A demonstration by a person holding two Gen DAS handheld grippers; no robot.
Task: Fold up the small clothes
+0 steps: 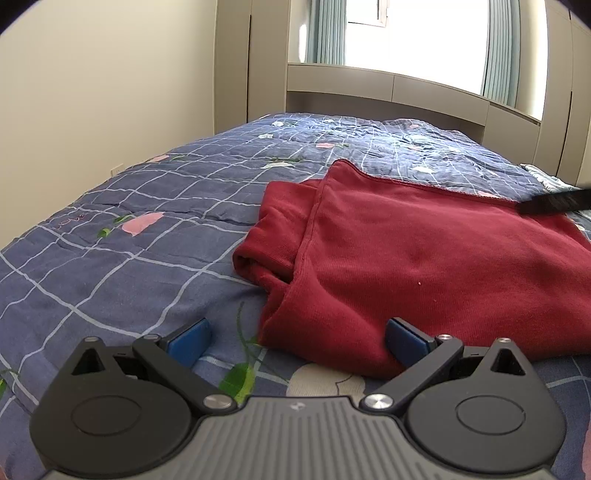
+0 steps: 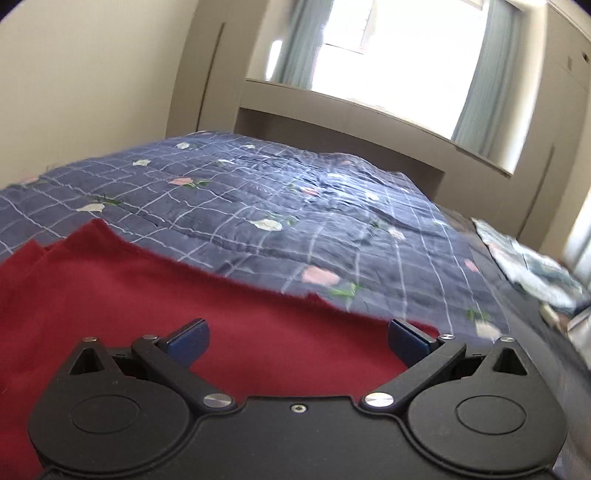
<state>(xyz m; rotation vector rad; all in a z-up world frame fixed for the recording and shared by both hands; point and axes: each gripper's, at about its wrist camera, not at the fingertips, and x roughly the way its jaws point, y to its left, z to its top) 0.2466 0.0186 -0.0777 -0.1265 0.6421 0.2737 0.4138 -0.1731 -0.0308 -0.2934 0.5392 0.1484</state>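
Both claws gaped wide and empty: the left gripper (image 1: 298, 338) sat at the folded red garment's (image 1: 424, 258) corner, the right gripper (image 2: 298, 338) hovered over it on the quilt (image 1: 129, 258).

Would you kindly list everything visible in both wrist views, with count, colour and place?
garment: one, dark red, partly folded on the near part of the bed, a bunched part sticking out on its left in the left wrist view
quilt: one, blue with a pale grid and pink and white flowers, covering the bed
patterned cloth: one pile, pale blue-green and white, at the bed's right edge
curtains: light teal, on both sides of the bright window
cabinets: beige, below and beside the window
wall socket: one, pale, low on the left wall
left tongs: open, blue pads, at the garment's near left corner
right tongs: open, blue pads, over the garment's right part
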